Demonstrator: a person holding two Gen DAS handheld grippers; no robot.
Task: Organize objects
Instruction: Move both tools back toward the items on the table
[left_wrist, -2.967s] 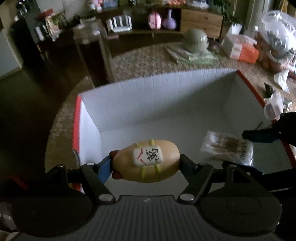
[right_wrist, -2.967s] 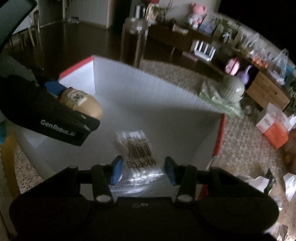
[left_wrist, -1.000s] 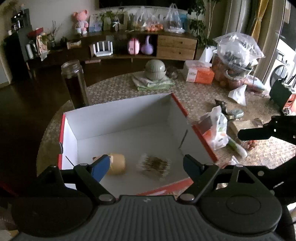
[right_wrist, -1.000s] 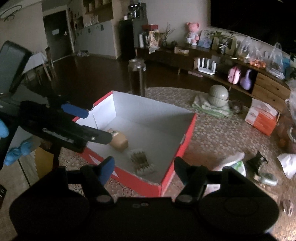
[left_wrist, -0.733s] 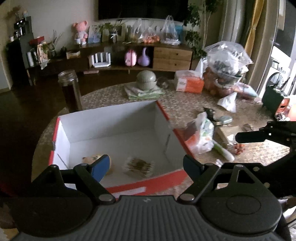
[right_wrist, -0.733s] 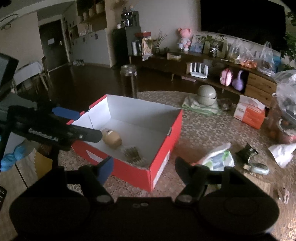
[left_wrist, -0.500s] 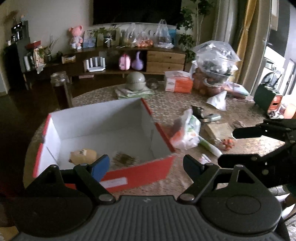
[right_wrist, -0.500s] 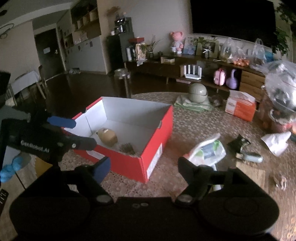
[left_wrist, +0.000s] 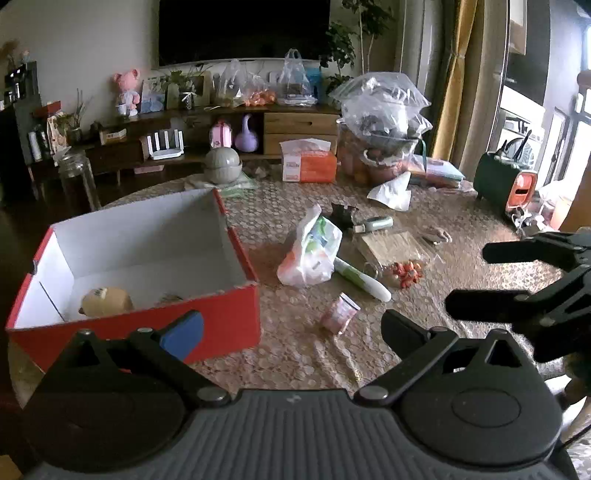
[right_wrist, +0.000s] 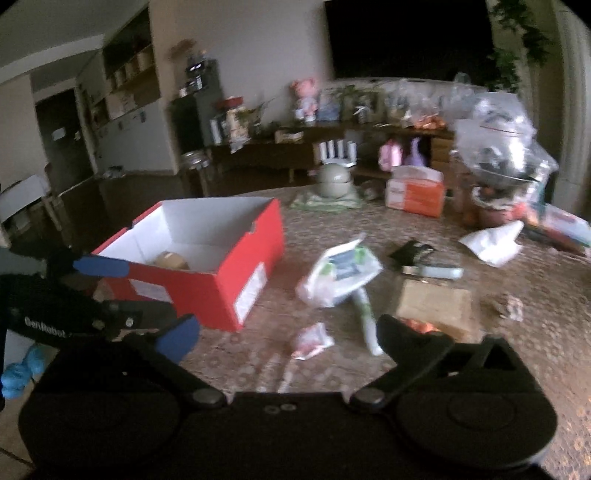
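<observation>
Pink packet (left_wrist: 339, 314), at 5 o'clock of box (left_wrist: 221, 325): likely light, crinkly, best pinched mid-body; left gripper (left_wrist: 291, 328) and right gripper (right_wrist: 288, 332) jaws opening, empty.

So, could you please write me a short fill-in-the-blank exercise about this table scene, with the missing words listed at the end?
1. The rectangular cardboard box is ____ on the outside and white inside.
2. The beige egg-shaped toy lies ____ that box.
3. The small pink wrapped packet lies on the patterned tablecloth, ____ the box.
4. The orange and white tissue carton stands near the table's far edge, to the ____ of the grey-green round pot in the left wrist view.

Missing words: red; inside; outside; right
</observation>
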